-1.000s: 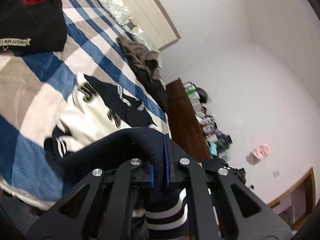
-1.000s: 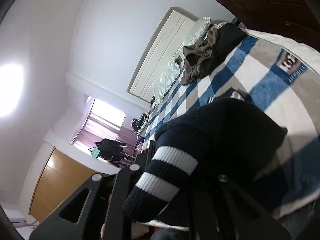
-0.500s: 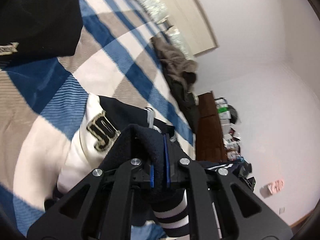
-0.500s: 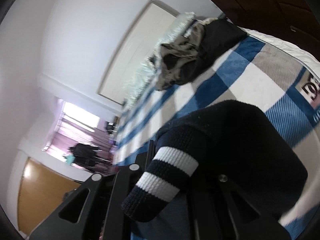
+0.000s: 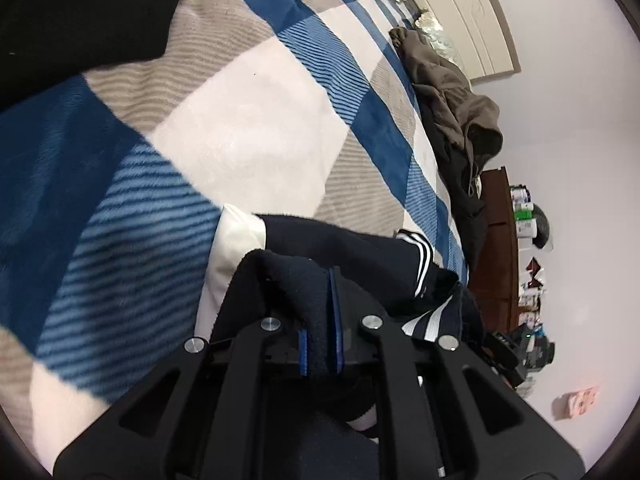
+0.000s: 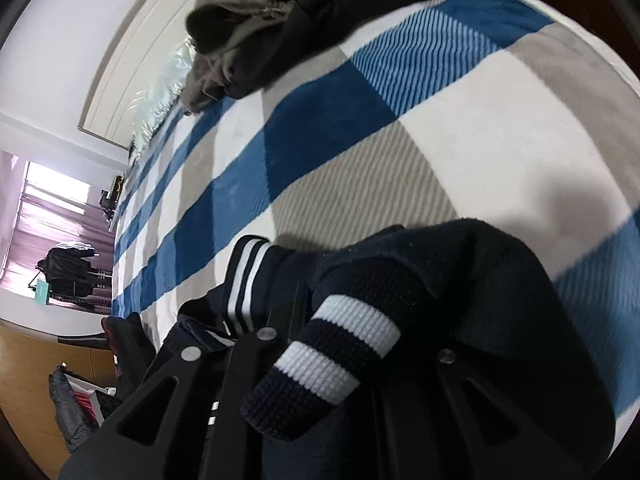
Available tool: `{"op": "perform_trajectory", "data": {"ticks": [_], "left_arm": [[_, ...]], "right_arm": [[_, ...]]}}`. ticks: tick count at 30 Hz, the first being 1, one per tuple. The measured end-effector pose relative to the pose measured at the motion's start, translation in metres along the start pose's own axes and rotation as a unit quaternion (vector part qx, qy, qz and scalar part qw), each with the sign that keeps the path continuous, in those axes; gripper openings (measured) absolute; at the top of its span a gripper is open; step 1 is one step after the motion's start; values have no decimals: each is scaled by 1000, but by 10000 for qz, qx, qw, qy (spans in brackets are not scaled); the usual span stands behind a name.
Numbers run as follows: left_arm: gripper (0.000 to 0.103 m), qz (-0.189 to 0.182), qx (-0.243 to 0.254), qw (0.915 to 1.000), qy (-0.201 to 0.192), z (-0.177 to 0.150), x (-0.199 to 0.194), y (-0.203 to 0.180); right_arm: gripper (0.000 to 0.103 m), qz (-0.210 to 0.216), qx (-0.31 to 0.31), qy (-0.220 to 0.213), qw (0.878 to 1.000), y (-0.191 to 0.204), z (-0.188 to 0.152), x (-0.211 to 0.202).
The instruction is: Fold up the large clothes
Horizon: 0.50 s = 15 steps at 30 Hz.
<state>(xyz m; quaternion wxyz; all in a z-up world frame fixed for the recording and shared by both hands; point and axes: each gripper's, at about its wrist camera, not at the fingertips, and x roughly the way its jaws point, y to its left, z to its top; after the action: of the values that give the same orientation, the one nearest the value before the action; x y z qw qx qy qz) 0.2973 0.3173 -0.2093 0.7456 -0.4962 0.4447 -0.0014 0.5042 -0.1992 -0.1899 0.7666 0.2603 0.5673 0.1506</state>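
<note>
Navy jacket [image 5: 316, 280], clamped in both grippers' shut jaws (L [image 5: 320, 336], R [image 6: 344, 332]), has been carried down toward bed [image 5: 256, 120], w/ fold nearly laid.

Both wrist views are aimed steeply down, close over the checked blanket [image 5: 248, 128]; the brown clothes heap [image 6: 240, 32] is shared, upper right and top.

Counted items on and around a bed

Two grippers: left gripper [image 5: 320, 320] and right gripper [image 6: 304, 320]. One navy jacket [image 5: 360, 256] with white stripes. One checked blanket [image 5: 248, 128]. One heap of brown and black clothes [image 5: 452, 92]. One black garment [image 5: 80, 12]. One wooden dresser [image 5: 498, 252].
</note>
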Motion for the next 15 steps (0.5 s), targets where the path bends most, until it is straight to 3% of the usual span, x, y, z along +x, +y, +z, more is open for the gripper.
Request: {"op": "perform_trajectory", "data": {"ticks": [4, 5, 6, 7, 8, 10, 12, 15], "left_arm": [[18, 87, 179, 9998, 75, -1, 0, -4], [23, 23, 222, 9997, 89, -2, -2, -5], [48, -161, 299, 9993, 143, -6, -6, -8], [81, -275, 349, 9989, 161, -8, -9, -11], [95, -363, 438, 9983, 133, -11, -15, -16], [95, -175, 670, 9976, 2, -20, -31, -25], [96, -54, 810, 9967, 19, -32, -46, -29], [96, 222, 1025, 9945, -54, -54, -72, -33]], "right_arm": [[22, -144, -201, 145, 9996, 6, -1, 2], [36, -63, -273, 158, 9995, 8, -3, -1], [56, 68, -343, 212, 9992, 11, -5, -7], [64, 137, -385, 211, 9989, 15, -8, -13], [73, 181, -475, 159, 9986, 19, -12, -23], [76, 300, -669, 141, 9972, 27, -19, -40], [87, 435, -940, 146, 9945, 36, -30, -61], [94, 537, -1461, -113, 9878, 50, -55, -95]]}}
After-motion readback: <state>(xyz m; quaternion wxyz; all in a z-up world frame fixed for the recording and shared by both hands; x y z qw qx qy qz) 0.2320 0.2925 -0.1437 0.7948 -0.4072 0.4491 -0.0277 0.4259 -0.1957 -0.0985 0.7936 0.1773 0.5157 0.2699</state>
